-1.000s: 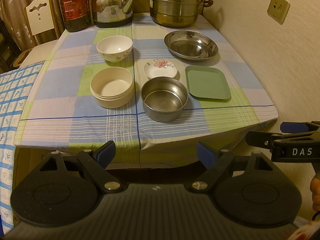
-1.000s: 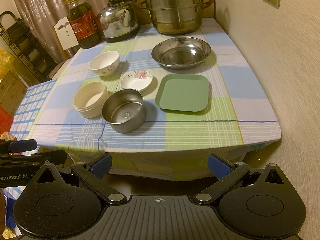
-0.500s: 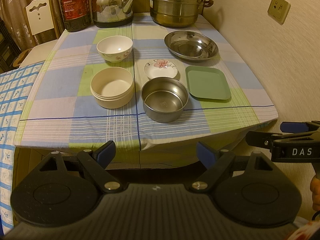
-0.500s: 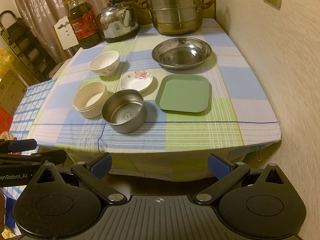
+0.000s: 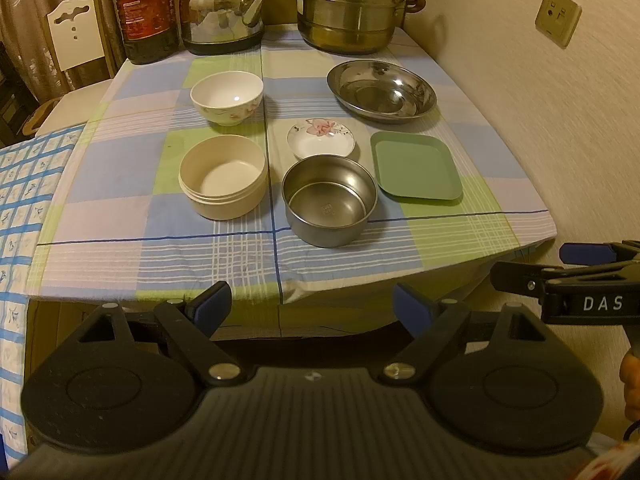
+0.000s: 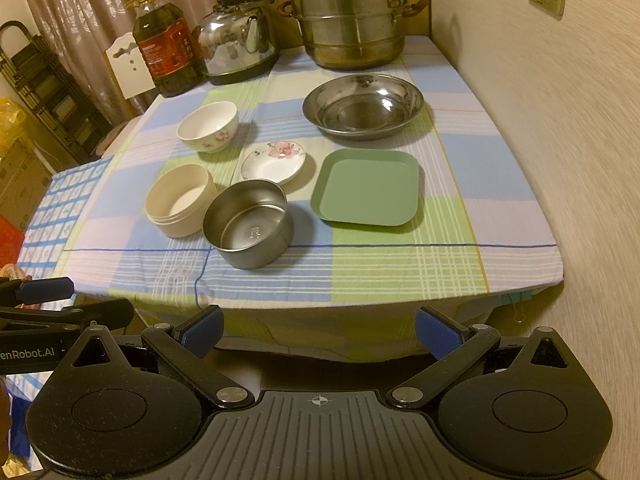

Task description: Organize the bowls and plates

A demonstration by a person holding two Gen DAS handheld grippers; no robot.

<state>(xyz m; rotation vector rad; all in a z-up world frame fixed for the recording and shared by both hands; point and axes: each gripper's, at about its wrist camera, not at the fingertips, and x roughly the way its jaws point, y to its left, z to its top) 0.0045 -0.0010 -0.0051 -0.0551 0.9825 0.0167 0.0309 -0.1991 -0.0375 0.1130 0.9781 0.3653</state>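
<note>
Nothing is stacked yet: both the left tool and right tool hang wide, empty, short of the round steel bowl; probably the first pickup.

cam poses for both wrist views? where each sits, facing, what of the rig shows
Left wrist: sits on the left claw, held off the table's near edge, facing the far wall; its own open fingers show, plus the right claw at the right edge.
Right wrist: sits on the right claw, further right beside the side wall, same facing; its open fingers show, plus the left claw at the left edge.
Shared: steel bowl, green plate, steamer pot.
</note>
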